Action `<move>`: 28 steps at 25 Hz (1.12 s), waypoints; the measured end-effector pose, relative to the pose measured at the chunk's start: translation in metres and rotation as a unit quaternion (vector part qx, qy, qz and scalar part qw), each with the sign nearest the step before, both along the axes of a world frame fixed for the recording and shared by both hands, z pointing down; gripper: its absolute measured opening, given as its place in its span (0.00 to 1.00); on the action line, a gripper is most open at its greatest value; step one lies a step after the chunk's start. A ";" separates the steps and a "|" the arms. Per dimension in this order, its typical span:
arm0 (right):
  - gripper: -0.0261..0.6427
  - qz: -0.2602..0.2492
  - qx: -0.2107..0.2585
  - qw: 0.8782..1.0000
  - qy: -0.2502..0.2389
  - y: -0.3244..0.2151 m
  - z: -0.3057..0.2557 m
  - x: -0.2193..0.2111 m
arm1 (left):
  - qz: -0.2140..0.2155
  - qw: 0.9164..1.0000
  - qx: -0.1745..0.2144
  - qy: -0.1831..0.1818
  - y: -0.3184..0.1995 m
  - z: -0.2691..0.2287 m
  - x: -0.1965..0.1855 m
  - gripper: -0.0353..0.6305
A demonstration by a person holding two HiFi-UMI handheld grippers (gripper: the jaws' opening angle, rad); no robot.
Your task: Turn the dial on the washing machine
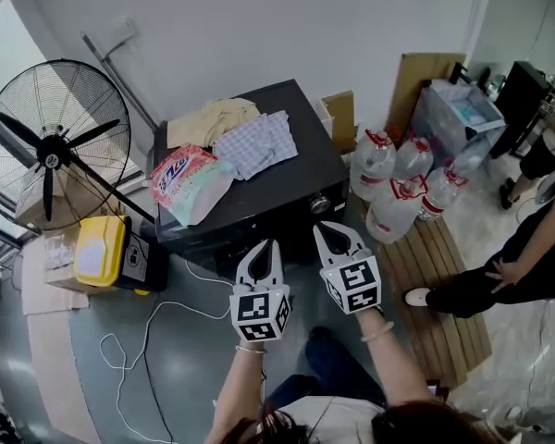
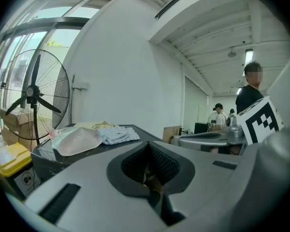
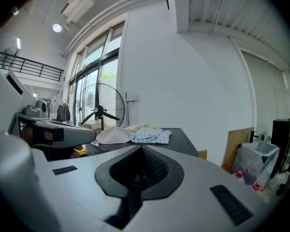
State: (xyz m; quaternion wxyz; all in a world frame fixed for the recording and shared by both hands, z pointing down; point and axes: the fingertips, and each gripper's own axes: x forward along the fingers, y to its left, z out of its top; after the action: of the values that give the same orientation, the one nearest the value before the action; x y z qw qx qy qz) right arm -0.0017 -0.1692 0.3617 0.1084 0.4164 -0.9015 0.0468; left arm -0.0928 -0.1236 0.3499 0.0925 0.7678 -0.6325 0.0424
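Observation:
The black washing machine (image 1: 301, 178) stands in the middle of the head view, with folded clothes (image 1: 252, 143) and a pink detergent bag (image 1: 187, 181) on its lid. Its round silver dial (image 1: 320, 203) sits on the front panel near the right corner. My left gripper (image 1: 263, 245) hangs shut and empty just in front of the machine, left of the dial. My right gripper (image 1: 329, 228) is also shut on nothing, its tip a little below the dial and apart from it. Both gripper views look over shut jaws across the machine's lid (image 2: 137, 131) (image 3: 180, 138); the dial is hidden there.
A big black standing fan (image 1: 55, 146) and a yellow box (image 1: 100, 251) are at the left. A white cable (image 1: 134, 340) loops on the floor. Several water bottles (image 1: 398, 188) stand on a wooden pallet (image 1: 439, 289) at the right, near a seated person (image 1: 527, 266).

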 end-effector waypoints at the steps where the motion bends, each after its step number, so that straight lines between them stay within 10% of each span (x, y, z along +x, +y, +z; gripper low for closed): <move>1: 0.08 0.001 0.004 1.000 0.000 0.005 -0.006 0.000 | 0.002 1.000 0.002 -0.002 0.004 -0.004 0.000 0.08; 28: 0.08 -0.004 0.081 0.997 0.000 0.128 -0.110 -0.009 | 0.002 0.997 0.073 -0.015 0.117 -0.099 -0.016 0.08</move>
State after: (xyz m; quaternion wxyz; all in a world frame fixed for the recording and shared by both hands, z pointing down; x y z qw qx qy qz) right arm -0.0105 -0.0409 0.2519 0.0741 0.4200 -0.9041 -0.0270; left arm -0.1084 -0.0071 0.2509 0.0264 0.7729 -0.6339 0.0078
